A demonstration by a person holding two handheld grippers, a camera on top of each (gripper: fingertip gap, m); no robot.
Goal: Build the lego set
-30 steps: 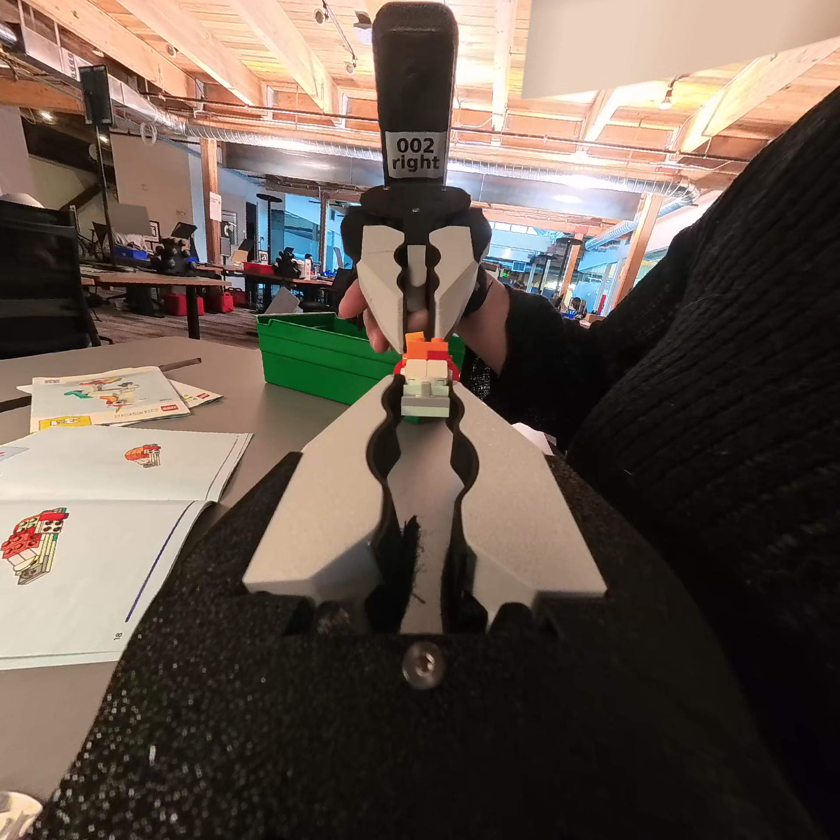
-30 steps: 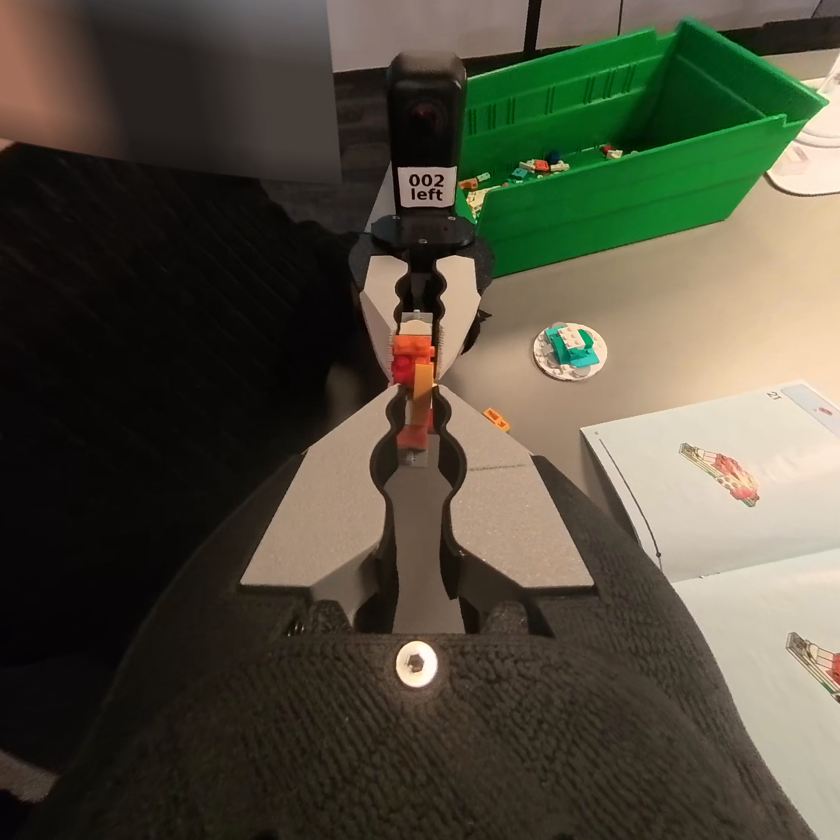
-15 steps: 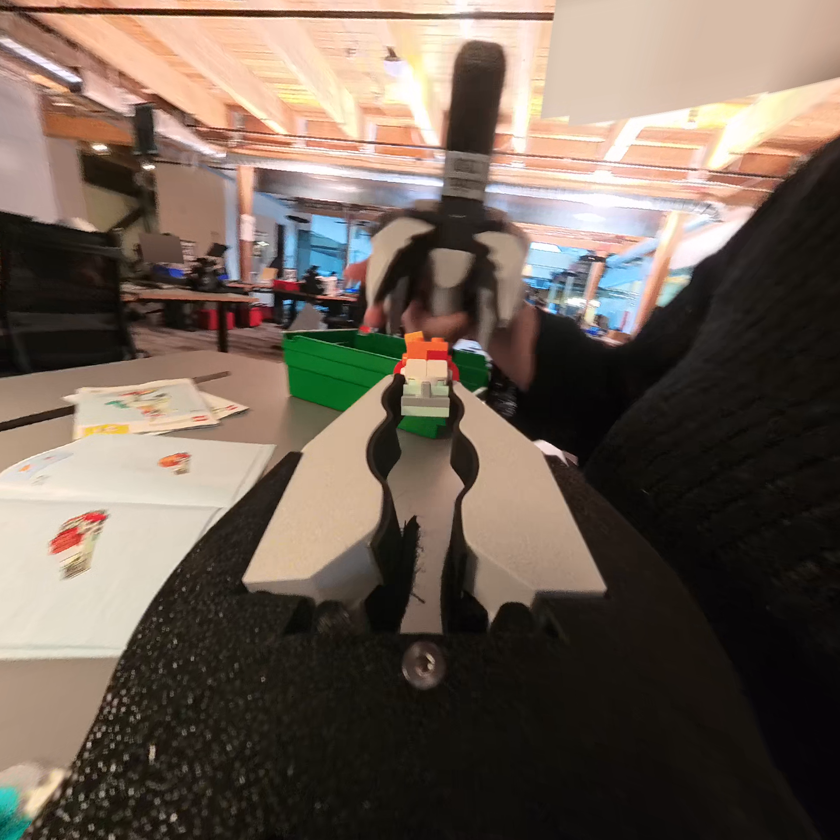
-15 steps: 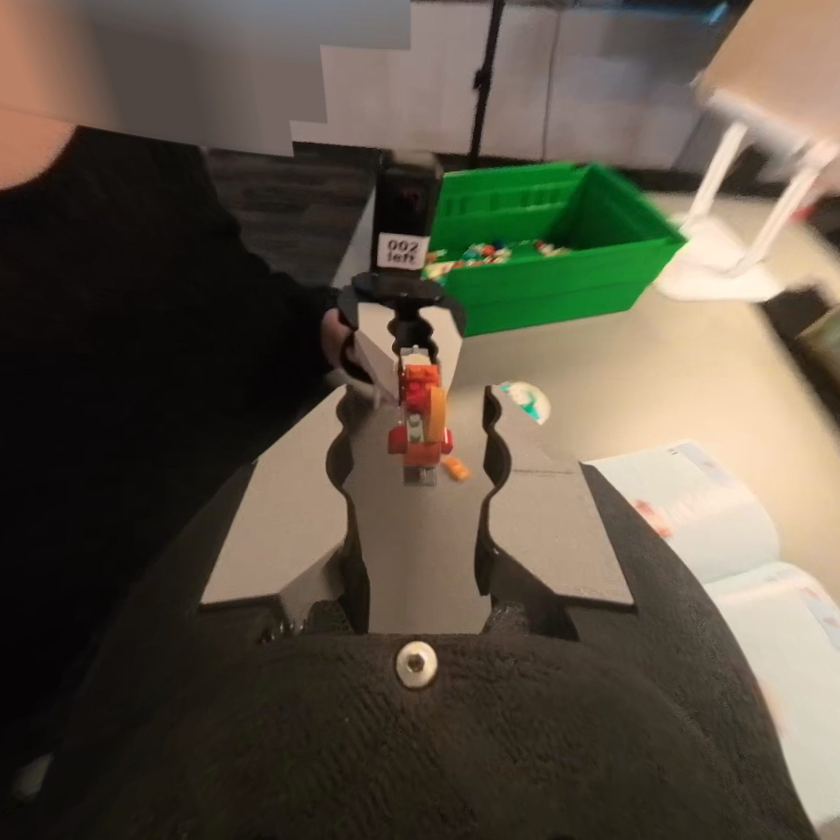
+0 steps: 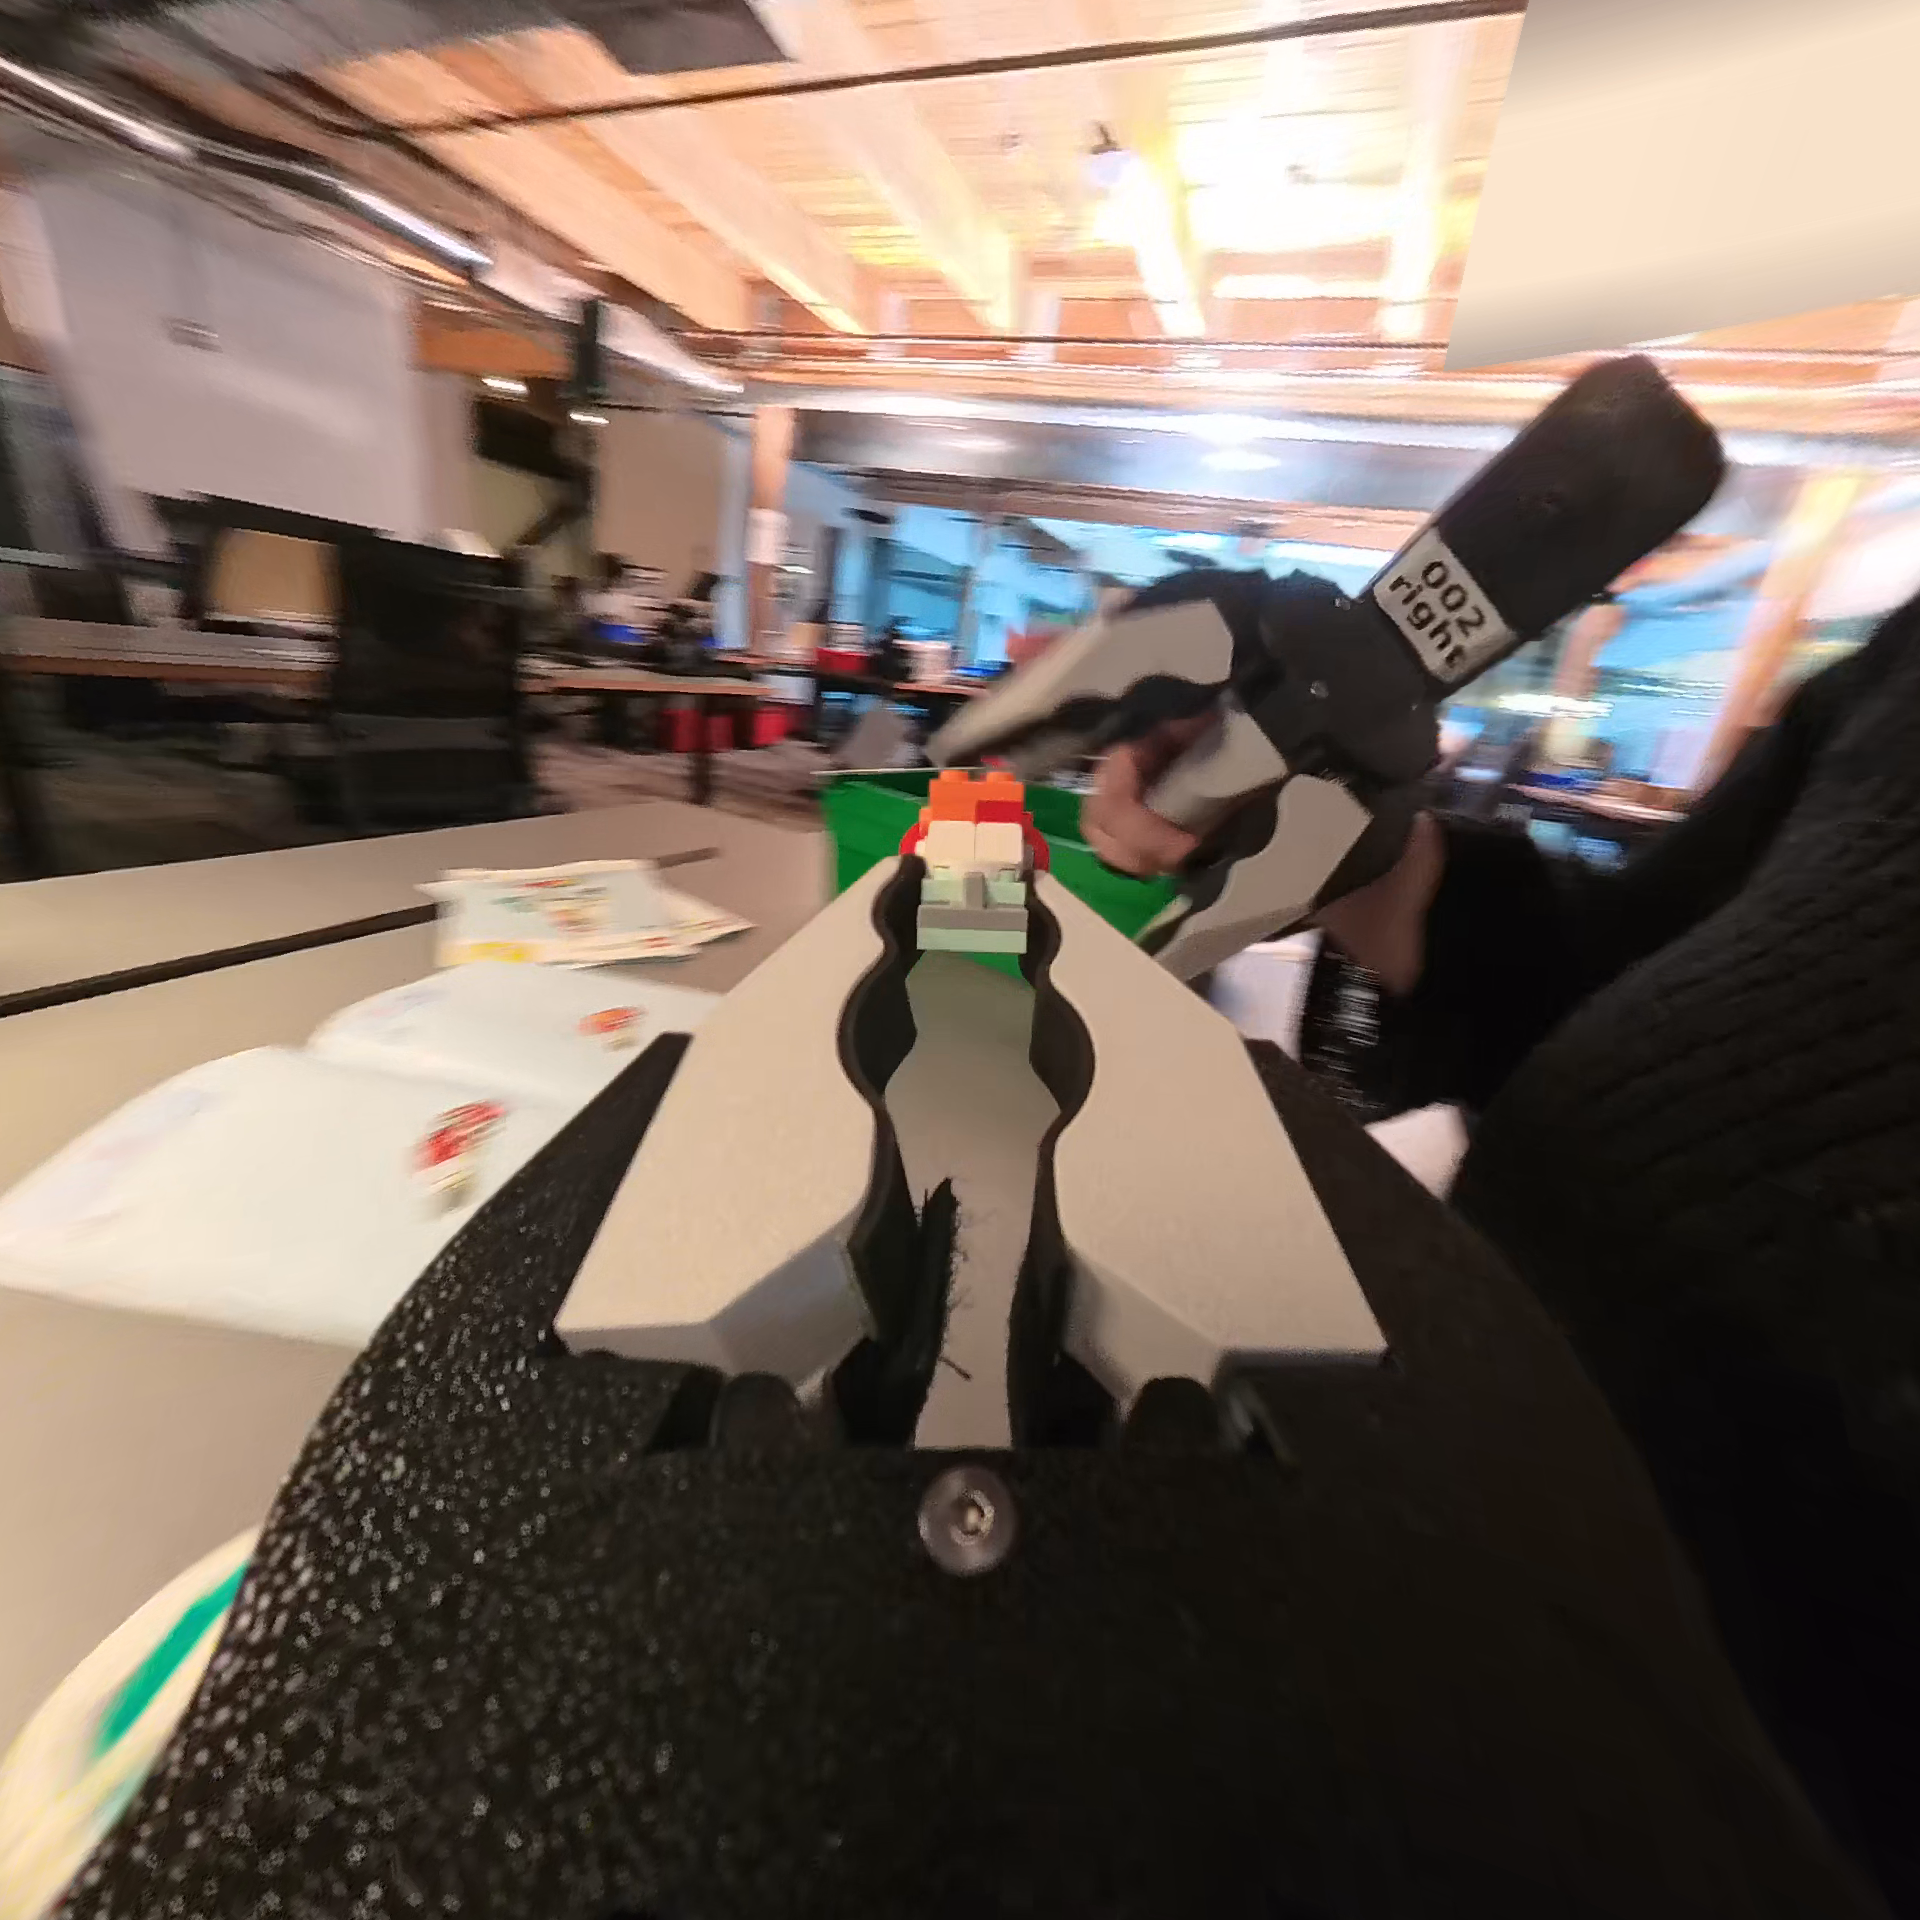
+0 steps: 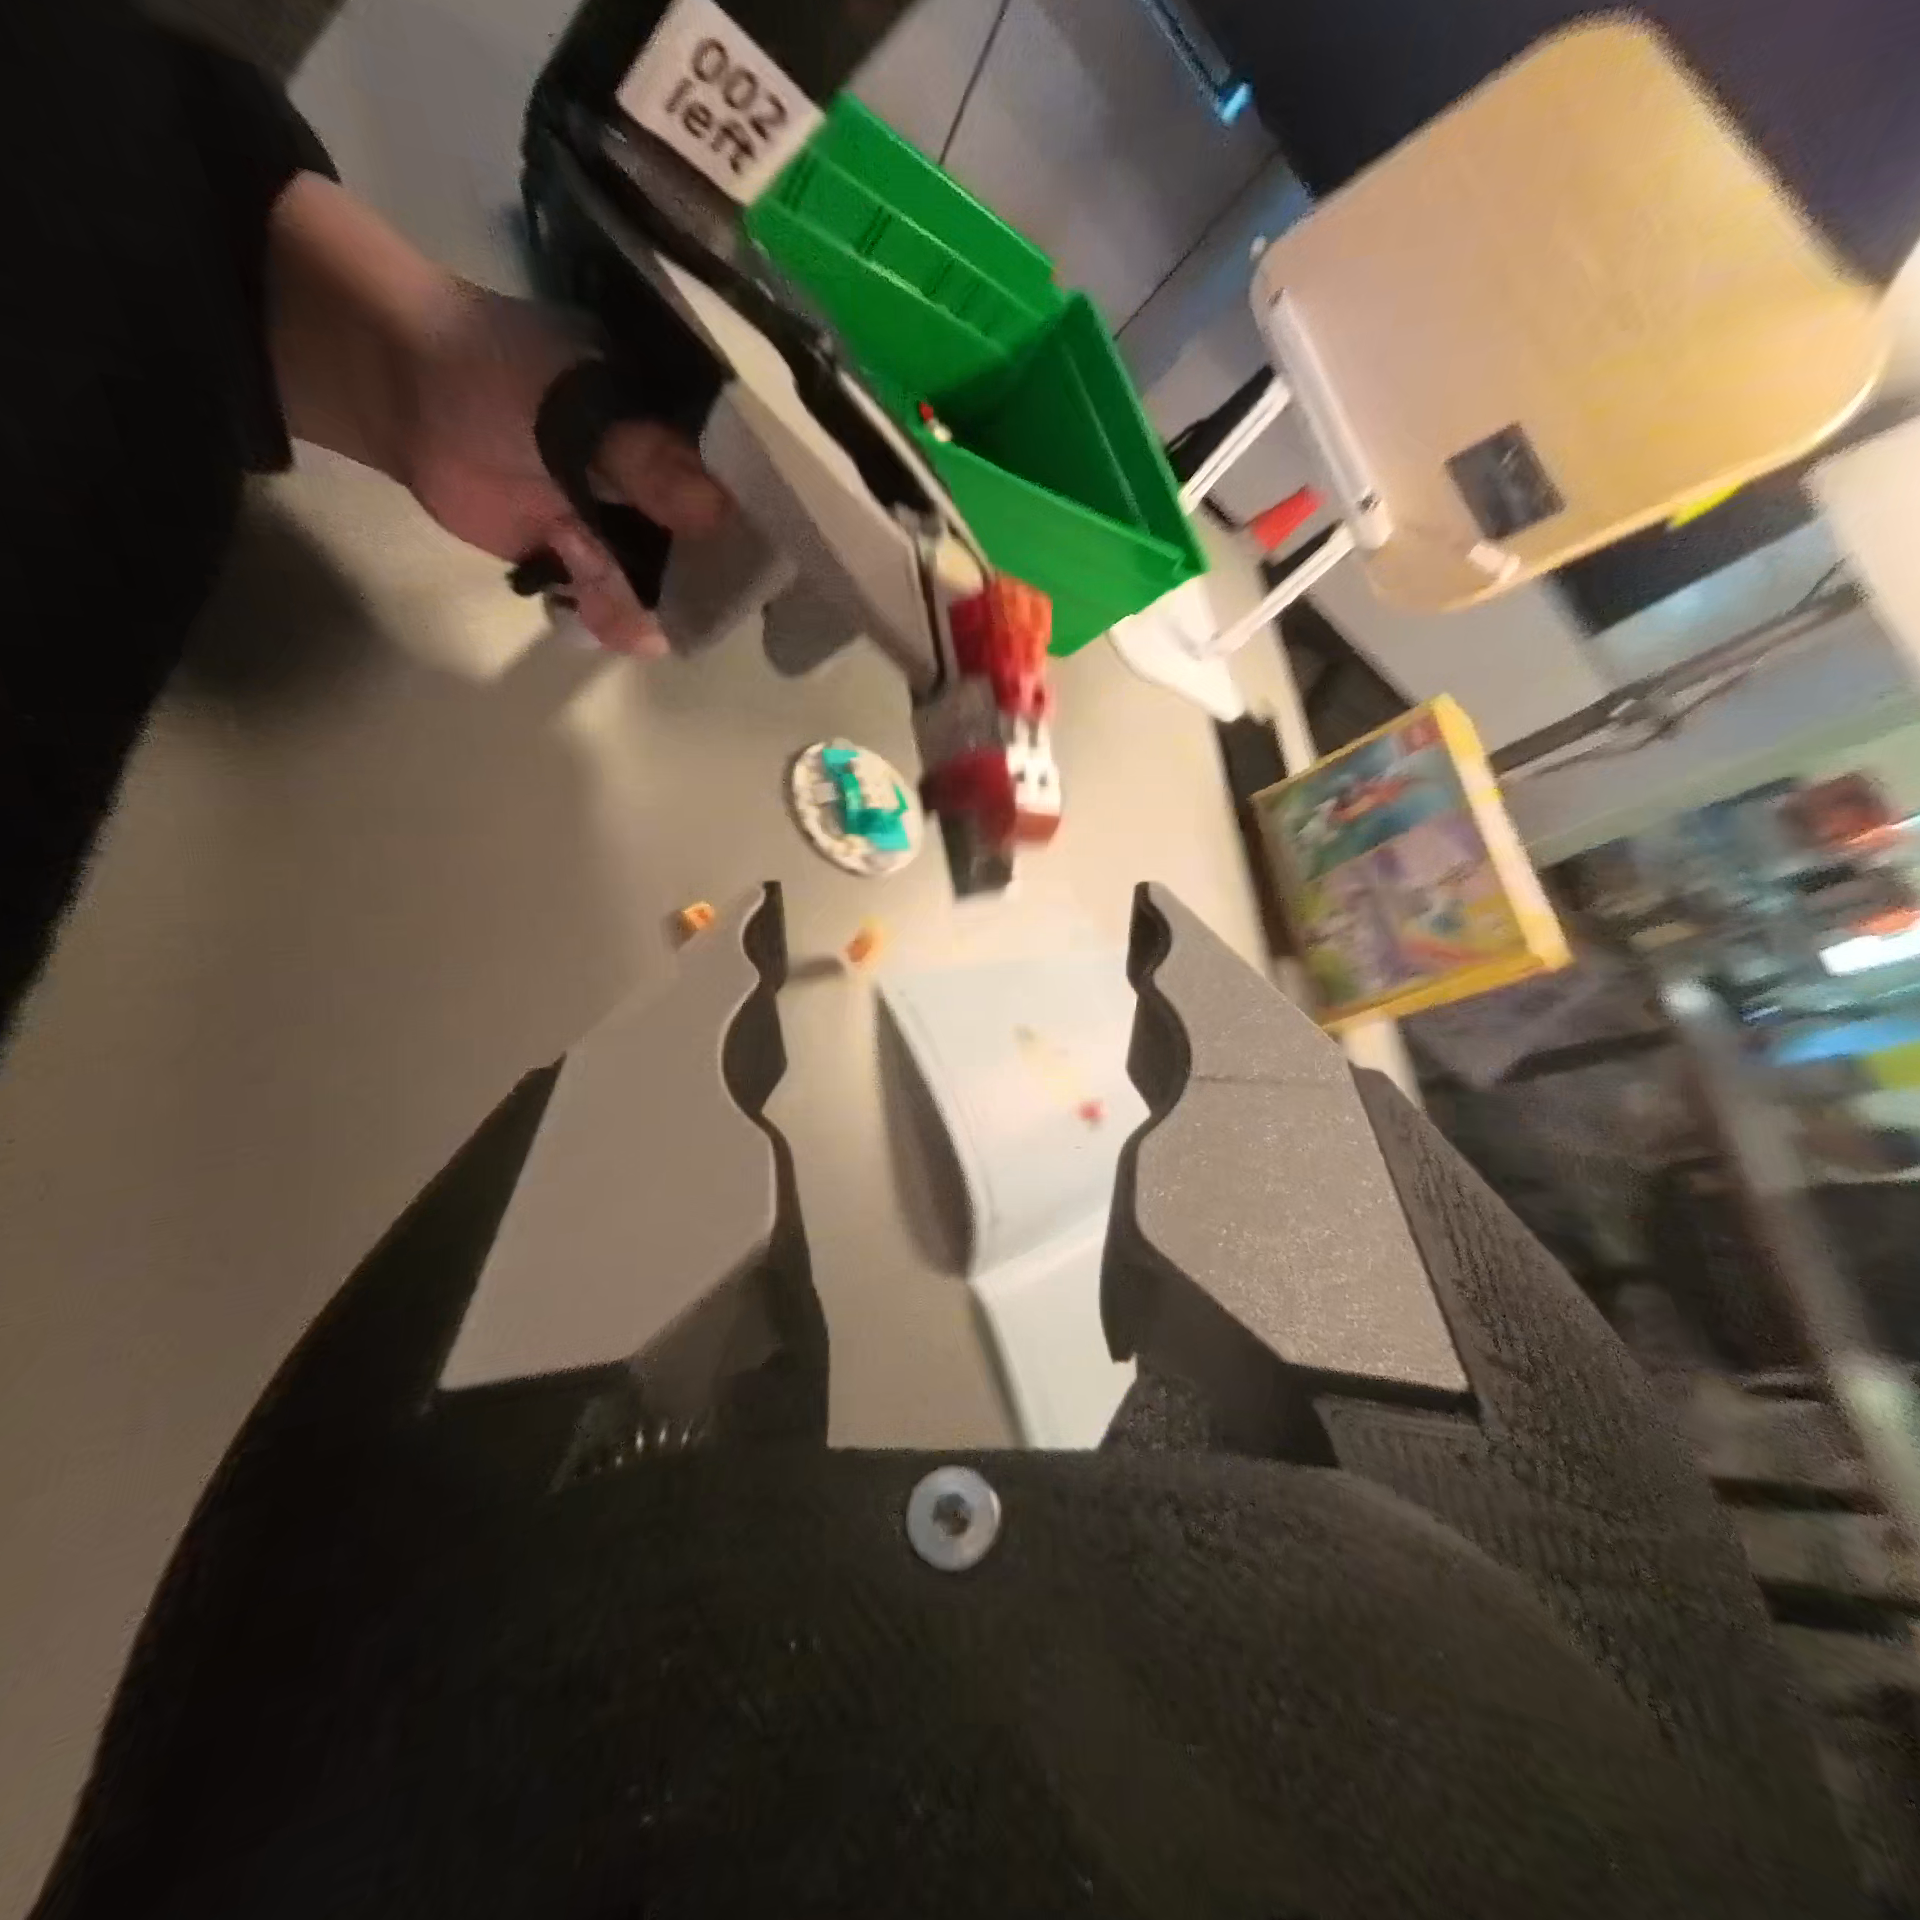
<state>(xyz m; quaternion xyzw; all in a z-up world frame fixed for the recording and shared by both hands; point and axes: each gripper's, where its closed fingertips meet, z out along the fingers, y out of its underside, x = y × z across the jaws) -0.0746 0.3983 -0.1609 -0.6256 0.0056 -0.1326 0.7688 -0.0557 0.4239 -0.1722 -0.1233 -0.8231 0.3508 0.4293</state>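
My left gripper (image 5: 971,904) is shut on a small lego model (image 5: 975,868) of orange, red, white and pale green bricks, held above the grey table. My right gripper (image 6: 956,894) is open and empty, tilted and drawn back from the model (image 6: 997,727). It also shows in the left wrist view (image 5: 1049,852), up right of the model, jaws apart. The left gripper (image 6: 935,644) shows side-on in the right wrist view with the model hanging from its tips. The frames are blurred by motion.
A green bin (image 6: 1039,499) stands behind the model. A round white plate with teal pieces (image 6: 854,805) and two loose orange pieces (image 6: 694,916) lie on the table (image 6: 416,935). An open instruction booklet (image 6: 1039,1091), a lego box (image 6: 1403,862) and a chair (image 6: 1558,312) are to the right.
My right gripper has opened, let go of the model, pulled away and rolled to the right. My left gripper keeps hold of the model.
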